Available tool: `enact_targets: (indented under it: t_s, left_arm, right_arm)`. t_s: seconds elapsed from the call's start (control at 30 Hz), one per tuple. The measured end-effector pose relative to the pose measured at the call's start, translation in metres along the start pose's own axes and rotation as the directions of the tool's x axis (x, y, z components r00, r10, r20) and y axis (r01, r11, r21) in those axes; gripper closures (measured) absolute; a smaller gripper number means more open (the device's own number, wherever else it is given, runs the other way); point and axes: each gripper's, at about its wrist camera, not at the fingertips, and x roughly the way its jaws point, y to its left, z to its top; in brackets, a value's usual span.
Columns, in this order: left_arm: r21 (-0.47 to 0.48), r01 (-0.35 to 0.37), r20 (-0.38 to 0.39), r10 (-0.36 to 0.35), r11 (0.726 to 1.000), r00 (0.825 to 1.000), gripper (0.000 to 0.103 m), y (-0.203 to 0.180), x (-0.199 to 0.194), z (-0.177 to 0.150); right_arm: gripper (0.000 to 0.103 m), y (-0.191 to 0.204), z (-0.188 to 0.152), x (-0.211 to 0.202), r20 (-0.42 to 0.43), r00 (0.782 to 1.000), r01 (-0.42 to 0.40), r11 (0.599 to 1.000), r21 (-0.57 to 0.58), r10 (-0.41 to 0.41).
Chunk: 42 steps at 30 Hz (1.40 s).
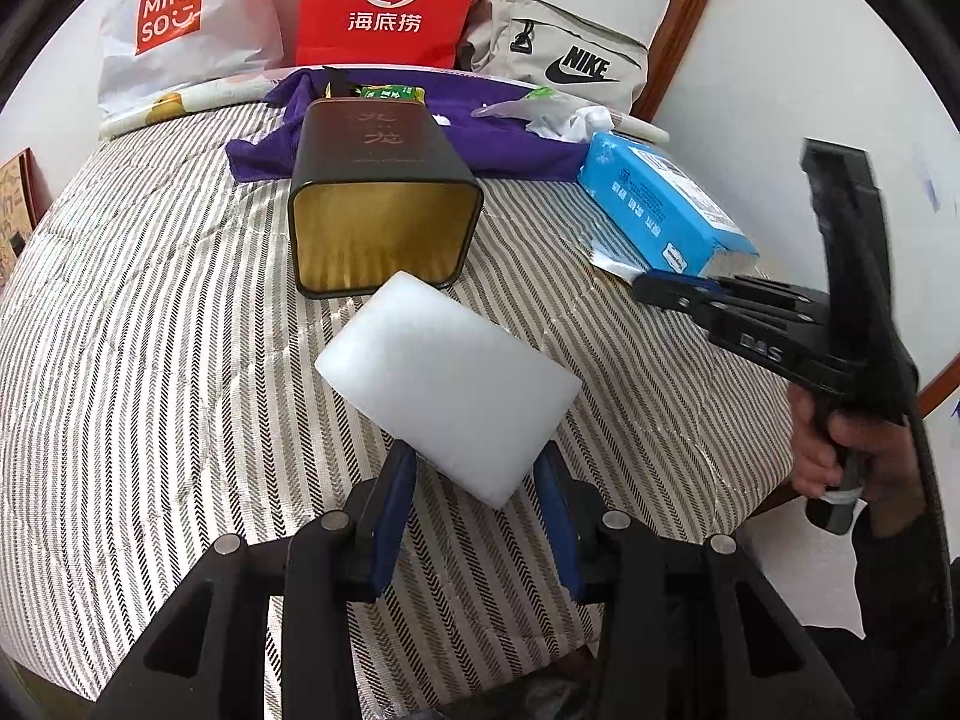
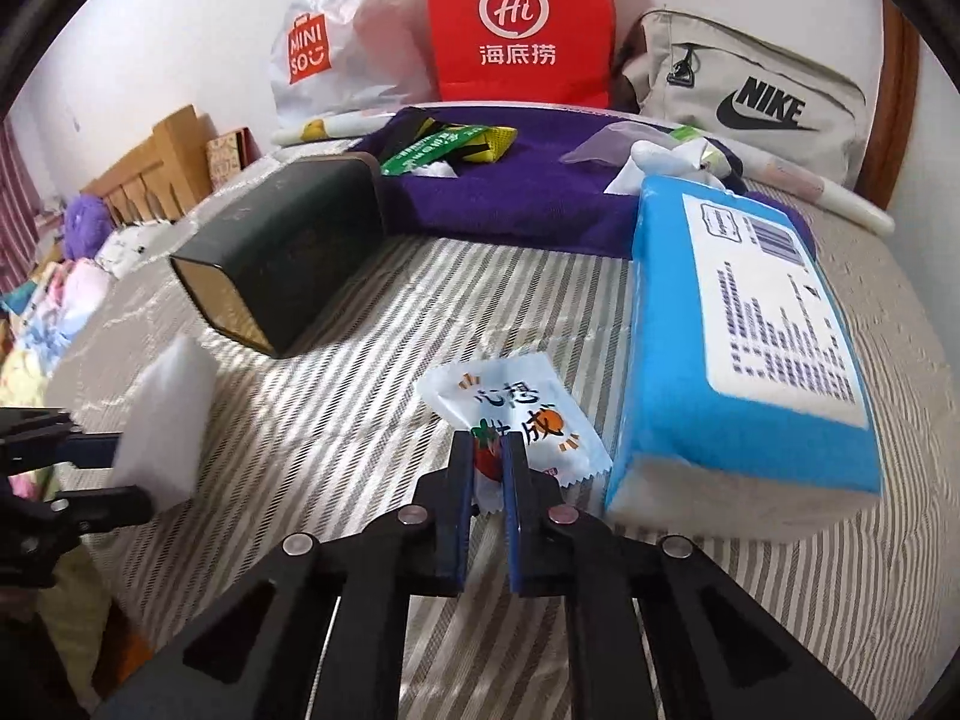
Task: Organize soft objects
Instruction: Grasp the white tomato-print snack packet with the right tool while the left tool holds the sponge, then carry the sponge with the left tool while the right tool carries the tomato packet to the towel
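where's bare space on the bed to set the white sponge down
Open striped bedspread lies left of the tin and near the white sponge. Crowded: purple towel behind, blue tissue pack and sachet on the right.

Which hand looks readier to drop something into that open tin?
Left, probably: its hand-held gripper holds the sponge right before the tin's mouth. The right is beside it, pinching a packet.

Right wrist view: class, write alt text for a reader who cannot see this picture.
The right gripper is shut on a small white printed sachet lying on a striped bedspread, beside a blue pack of tissues. At left, the left gripper holds a white foam block near a dark tin lying on its side.
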Motion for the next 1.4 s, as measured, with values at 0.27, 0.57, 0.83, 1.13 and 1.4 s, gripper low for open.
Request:
enact_targets:
  t_s: [0.27,0.57,0.83,1.13,1.4]
  left_arm:
    - [-0.010,-0.050,0.001,0.050,0.999,0.999,0.064,0.000,0.001,0.006]
    - [-0.035,-0.060,-0.005,0.060,0.998,0.998,0.062,0.005,0.001,0.010]
    - [-0.033,-0.068,-0.007,0.068,0.997,0.998,0.062,0.007,0.001,0.011]
    - [-0.009,-0.101,0.002,0.101,0.995,0.995,0.063,0.000,0.010,0.010]
    - [0.001,-0.116,0.032,0.115,0.993,0.993,0.065,-0.005,-0.001,0.008]
  right_arm:
    - [0.095,0.011,-0.024,-0.028,-0.051,0.998,-0.050,0.997,-0.056,0.047]
    - [0.042,0.013,-0.031,-0.031,0.009,1.000,-0.015,0.989,-0.150,0.017]
    - [0.027,-0.002,-0.028,-0.004,0.002,1.000,-0.030,0.995,-0.091,0.030]
    - [0.054,-0.001,-0.033,-0.010,0.010,1.000,-0.027,0.995,-0.096,0.028]
    - [0.078,-0.012,-0.046,-0.027,0.000,0.999,-0.054,0.997,-0.048,0.054]
